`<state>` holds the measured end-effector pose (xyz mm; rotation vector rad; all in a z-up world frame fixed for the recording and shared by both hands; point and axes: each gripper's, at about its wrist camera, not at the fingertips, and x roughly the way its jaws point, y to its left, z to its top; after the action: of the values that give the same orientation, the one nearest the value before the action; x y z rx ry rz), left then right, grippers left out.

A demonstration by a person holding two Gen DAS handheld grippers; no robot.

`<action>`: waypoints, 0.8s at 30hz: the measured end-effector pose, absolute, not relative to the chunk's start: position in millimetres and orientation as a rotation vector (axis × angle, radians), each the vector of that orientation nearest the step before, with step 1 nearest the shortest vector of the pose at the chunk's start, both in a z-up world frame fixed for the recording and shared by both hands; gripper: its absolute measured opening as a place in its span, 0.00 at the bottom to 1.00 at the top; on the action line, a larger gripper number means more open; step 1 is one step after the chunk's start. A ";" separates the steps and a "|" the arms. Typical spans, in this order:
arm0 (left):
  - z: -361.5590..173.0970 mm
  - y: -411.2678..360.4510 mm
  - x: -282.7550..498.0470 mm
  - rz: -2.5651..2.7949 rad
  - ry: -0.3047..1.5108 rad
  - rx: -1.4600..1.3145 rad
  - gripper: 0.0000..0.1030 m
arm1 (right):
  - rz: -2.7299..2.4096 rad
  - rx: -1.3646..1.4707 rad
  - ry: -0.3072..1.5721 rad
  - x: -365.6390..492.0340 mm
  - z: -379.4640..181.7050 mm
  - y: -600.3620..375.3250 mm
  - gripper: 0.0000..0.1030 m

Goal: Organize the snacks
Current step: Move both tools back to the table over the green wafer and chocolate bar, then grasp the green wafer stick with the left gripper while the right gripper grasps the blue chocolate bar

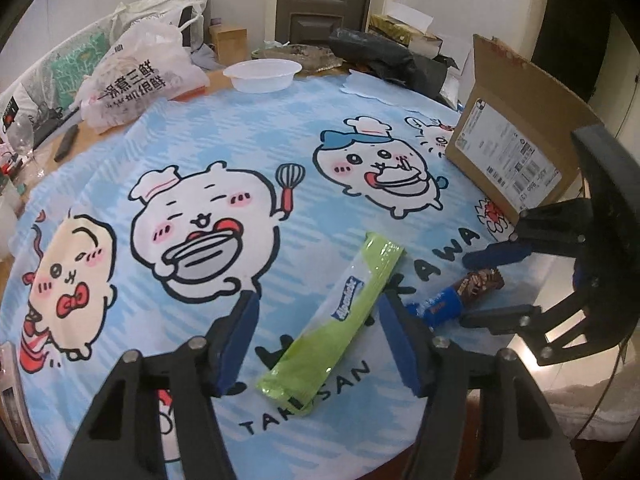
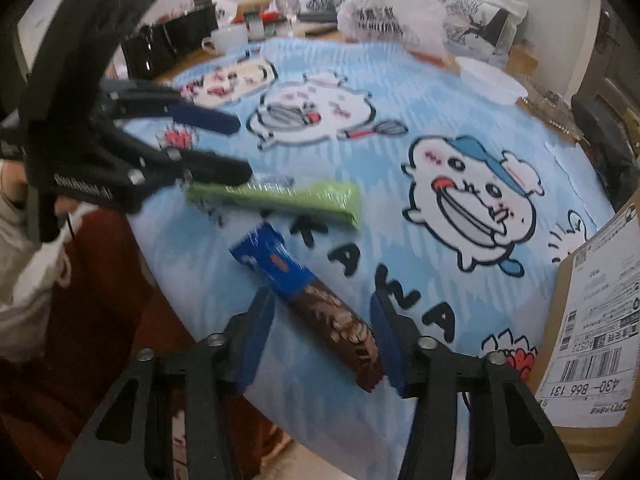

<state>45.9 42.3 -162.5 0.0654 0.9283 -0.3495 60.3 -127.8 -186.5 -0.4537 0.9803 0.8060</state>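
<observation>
Two close downward views, shared tablecloth.

Round table, cartoon cloth, two snack packs

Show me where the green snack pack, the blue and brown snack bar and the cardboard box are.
green snack pack (image 1: 340, 312), left wrist view, middle of wrapper
blue and brown snack bar (image 2: 316, 304), right wrist view, middle of wrapper
cardboard box (image 1: 508, 148), left wrist view, labelled side

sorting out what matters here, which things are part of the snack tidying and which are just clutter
Job: long green snack packet; blue and brown chocolate biscuit packet; open brown cardboard box.

Clutter: white plastic bowl; printed white plastic bag; clear wine glass; white mug.
</observation>
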 end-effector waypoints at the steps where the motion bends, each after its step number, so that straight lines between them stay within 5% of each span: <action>1: -161.9 42.1 46.1 -0.352 0.928 0.065 0.58 | 0.803 -0.470 0.980 60.1 -188.4 -128.3 0.40; 6: -162.9 39.6 48.4 -0.359 0.931 0.068 0.58 | 0.792 -0.516 0.980 58.5 -190.2 -125.0 0.26; 9: -165.2 37.5 48.6 -0.366 0.940 0.079 0.47 | 0.763 -0.526 0.984 59.1 -189.2 -123.2 0.18; 15: -175.7 32.4 46.7 -0.384 0.976 0.099 0.32 | 0.612 -0.455 1.017 70.8 -184.1 -138.8 0.15; 24: -180.4 37.3 43.2 -0.251 0.970 0.118 0.29 | 0.507 -0.389 1.025 78.9 -185.2 -148.8 0.16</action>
<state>43.2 37.3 -180.4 0.1181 0.9703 -0.2509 78.9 -148.8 -185.2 -0.3892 1.0245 0.5074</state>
